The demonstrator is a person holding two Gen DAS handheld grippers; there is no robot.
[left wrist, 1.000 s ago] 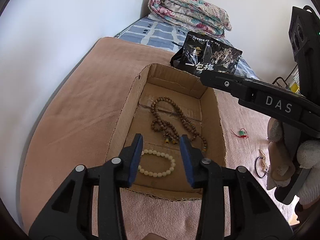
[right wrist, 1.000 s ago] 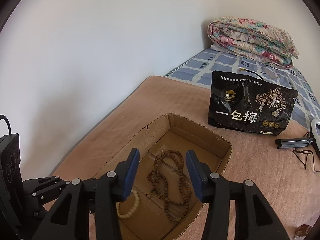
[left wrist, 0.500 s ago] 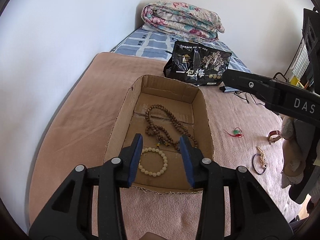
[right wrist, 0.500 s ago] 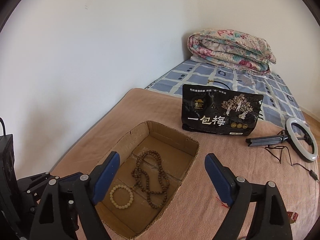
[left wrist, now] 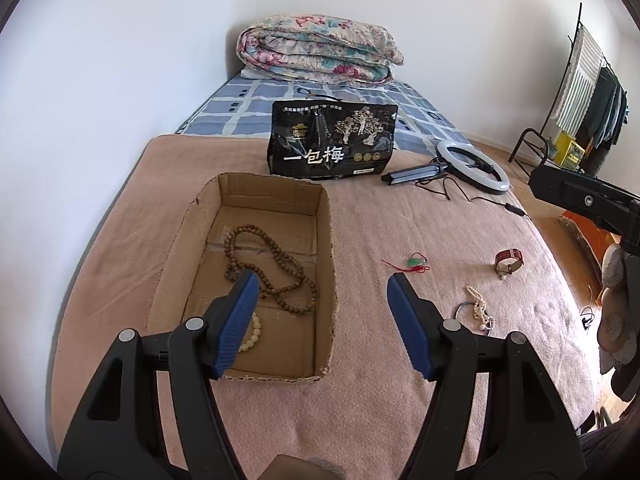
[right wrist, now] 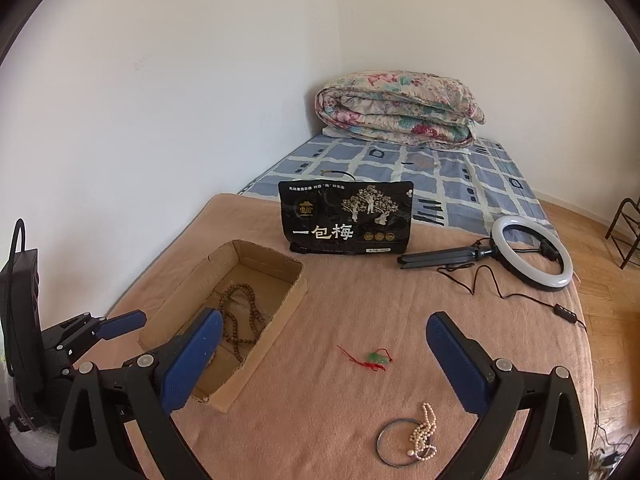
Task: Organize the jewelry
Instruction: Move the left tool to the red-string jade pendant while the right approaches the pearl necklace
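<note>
A: Both grippers have been drawn back and up from the cardboard box [left wrist: 256,280], and far more of the bed is taken in than a second ago. The left gripper [left wrist: 320,304] has just been opening; its blue pads are parted with nothing held between them.

B: And the right gripper [right wrist: 324,348] has just been opening too, from a narrow gap to its widest. Nothing is gripped there either; only blanket is seen between the jaws.

A: Inside the box, a long strand of brown wooden beads [left wrist: 272,264] is looped on the floor. A cream bead bracelet [left wrist: 252,332] is laid nearer the front wall, half hidden behind the left pad.

B: The rest is spread on the pink blanket [right wrist: 340,304], right of the box. A green pendant on red cord [right wrist: 374,358] is seen nearest it. A pearl strand [right wrist: 424,432] is draped over a thin dark bangle [right wrist: 386,444], closer to the camera.

A: A red-strapped watch [left wrist: 508,262] is lying further right, well apart from the box.

B: Behind everything, a black printed bag [right wrist: 346,218] is stood upright, and a ring light [right wrist: 528,252] is laid flat beside it.
</note>
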